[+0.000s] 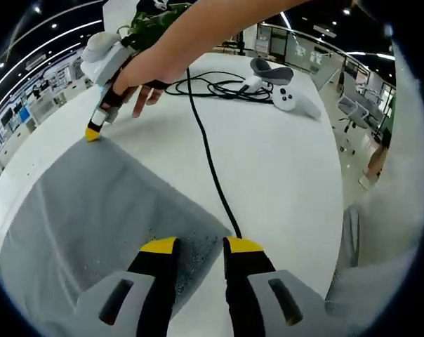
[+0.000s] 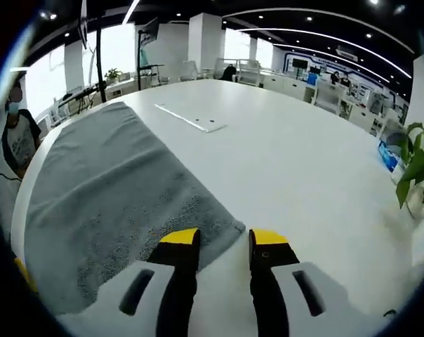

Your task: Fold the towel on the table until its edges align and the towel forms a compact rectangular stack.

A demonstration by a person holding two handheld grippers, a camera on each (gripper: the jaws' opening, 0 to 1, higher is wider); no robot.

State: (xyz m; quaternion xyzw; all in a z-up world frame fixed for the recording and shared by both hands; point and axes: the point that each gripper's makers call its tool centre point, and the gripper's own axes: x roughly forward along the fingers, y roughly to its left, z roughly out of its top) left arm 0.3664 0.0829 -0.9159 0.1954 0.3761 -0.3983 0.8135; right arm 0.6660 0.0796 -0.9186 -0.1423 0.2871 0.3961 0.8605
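The grey terry-cloth towel (image 2: 121, 203) is lying flat and unfolded on the white round desk (image 2: 303, 161), with the left claw (image 1: 200, 245) and right claw (image 2: 224, 236) both hovering parted at near corners, so folding is seemingly just beginning.

Count of the things on the tabletop (image 1: 289, 182)

There is one grey towel (image 2: 107, 203), one black cable (image 1: 210, 165), one white headset (image 1: 272, 72) with one white controller (image 1: 289, 98) beside it, and one flat white strip (image 2: 191, 118). Two grippers are there, left gripper (image 1: 200, 247) and right gripper (image 2: 224, 240), each with two yellow-tipped fingers (image 1: 161, 247).
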